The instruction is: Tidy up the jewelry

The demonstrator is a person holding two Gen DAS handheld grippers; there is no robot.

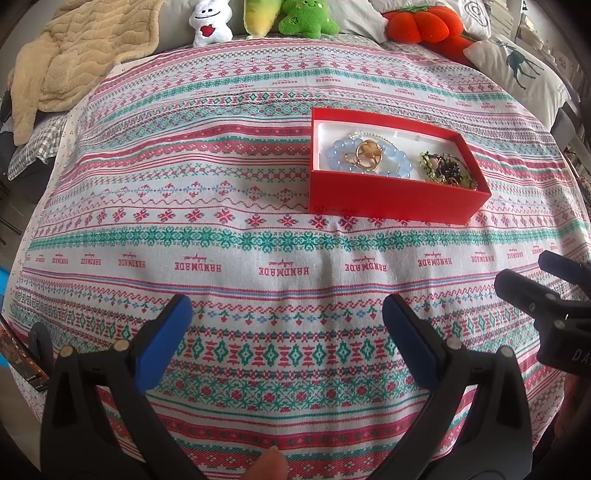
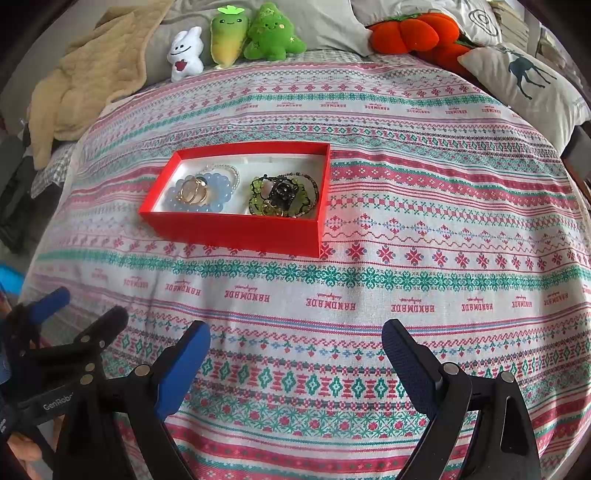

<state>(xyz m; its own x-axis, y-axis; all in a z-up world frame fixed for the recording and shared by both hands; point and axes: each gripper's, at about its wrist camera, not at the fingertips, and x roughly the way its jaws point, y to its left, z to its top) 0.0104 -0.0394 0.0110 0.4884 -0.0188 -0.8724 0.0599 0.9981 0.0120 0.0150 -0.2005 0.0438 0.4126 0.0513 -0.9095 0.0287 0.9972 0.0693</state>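
A red box [image 1: 391, 201] [image 2: 236, 230] with a white lining rests on the patterned cloth. Inside lie a blue bead bracelet [image 1: 338, 149] [image 2: 218, 186] with gold rings [image 1: 367, 155] [image 2: 192, 194] on top, a white pearl strand behind it, and a green and dark bead cluster [image 1: 443, 170] [image 2: 282, 197]. My left gripper [image 1: 286, 317] hovers open over the cloth, well short of the box, nothing between its fingers. My right gripper [image 2: 295, 343] is open too and holds nothing; in the left wrist view its fingers [image 1: 532, 291] show at the right edge.
Patterned cloth [image 1: 258, 258] covers the bed. Plush toys [image 2: 236, 37], an orange pumpkin cushion [image 2: 413, 33], a deer pillow [image 2: 524, 81] and a beige blanket [image 1: 74, 55] line the far edge. A fingertip [image 1: 271, 463] shows at the bottom of the left wrist view.
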